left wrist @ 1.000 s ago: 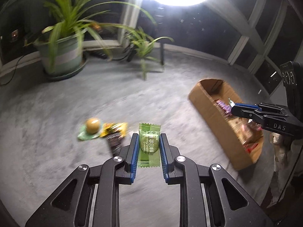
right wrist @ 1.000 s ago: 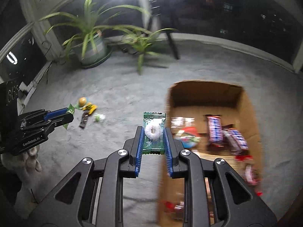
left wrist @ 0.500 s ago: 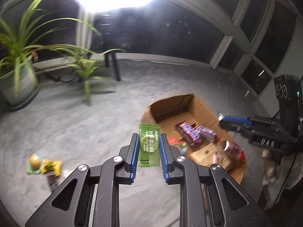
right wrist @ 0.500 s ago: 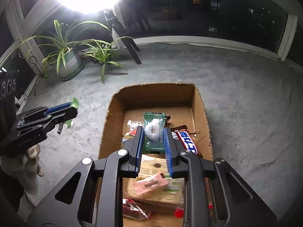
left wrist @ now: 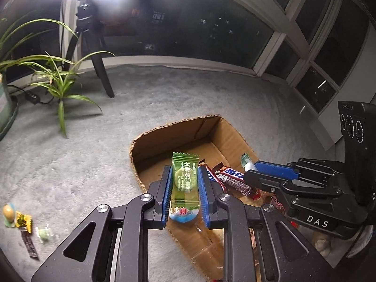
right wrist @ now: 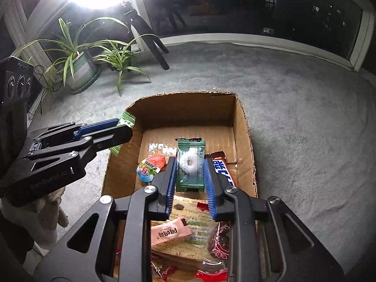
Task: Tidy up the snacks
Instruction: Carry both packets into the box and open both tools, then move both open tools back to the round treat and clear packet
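- Green candy (left wrist: pixel 185 183) sits clamped in the left claw (left wrist: pixel 183 177), over the box (left wrist: pixel 164 138) edge.
- Right claw (right wrist: pixel 189 168) jaws have just been opening around a dark-green packet (right wrist: pixel 190 166), above the box's snacks.

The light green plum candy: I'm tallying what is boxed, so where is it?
The light green plum candy is not boxed yet: in the left wrist view, the left tongs clamp it above the cardboard box near its left wall.
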Demonstrator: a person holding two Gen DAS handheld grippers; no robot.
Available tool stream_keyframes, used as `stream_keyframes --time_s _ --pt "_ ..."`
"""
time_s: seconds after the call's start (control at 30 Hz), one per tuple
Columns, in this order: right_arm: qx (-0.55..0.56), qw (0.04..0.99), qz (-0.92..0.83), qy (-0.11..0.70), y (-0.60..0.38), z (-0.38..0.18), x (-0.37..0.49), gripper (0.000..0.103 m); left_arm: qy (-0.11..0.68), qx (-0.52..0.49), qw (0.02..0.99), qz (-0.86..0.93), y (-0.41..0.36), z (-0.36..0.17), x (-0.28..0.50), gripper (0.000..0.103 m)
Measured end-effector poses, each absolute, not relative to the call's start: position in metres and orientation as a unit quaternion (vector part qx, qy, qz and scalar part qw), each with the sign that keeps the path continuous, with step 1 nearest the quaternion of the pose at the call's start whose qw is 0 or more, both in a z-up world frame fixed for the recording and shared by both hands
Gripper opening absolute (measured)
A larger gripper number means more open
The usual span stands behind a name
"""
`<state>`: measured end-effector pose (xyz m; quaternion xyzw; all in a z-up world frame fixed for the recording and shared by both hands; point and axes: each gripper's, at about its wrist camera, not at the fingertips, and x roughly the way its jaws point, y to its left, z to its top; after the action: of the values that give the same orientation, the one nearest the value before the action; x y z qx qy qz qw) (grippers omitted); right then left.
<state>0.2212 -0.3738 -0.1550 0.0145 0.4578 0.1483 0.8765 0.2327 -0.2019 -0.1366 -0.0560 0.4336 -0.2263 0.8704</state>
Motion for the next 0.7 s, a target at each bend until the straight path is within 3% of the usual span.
stream_keyframes --time_s 0.07,0.17,0.7 --pt "0.014 0.878 0.145 0.455 -0.375 -0.155 0.221 0.039 0.435 -0.054 0.87 -0.223 -0.203 -0.136 0.233 0.023" --pt "0.018 0.88 0.143 0.453 -0.377 -0.155 0.22 0.046 0.435 -0.051 0.871 -0.223 -0.203 -0.135 0.232 0.034" --pt "0.031 0.89 0.151 0.428 -0.359 -0.135 0.207 0.05 0.425 -0.063 0.879 -0.208 -0.167 -0.126 0.216 0.035"
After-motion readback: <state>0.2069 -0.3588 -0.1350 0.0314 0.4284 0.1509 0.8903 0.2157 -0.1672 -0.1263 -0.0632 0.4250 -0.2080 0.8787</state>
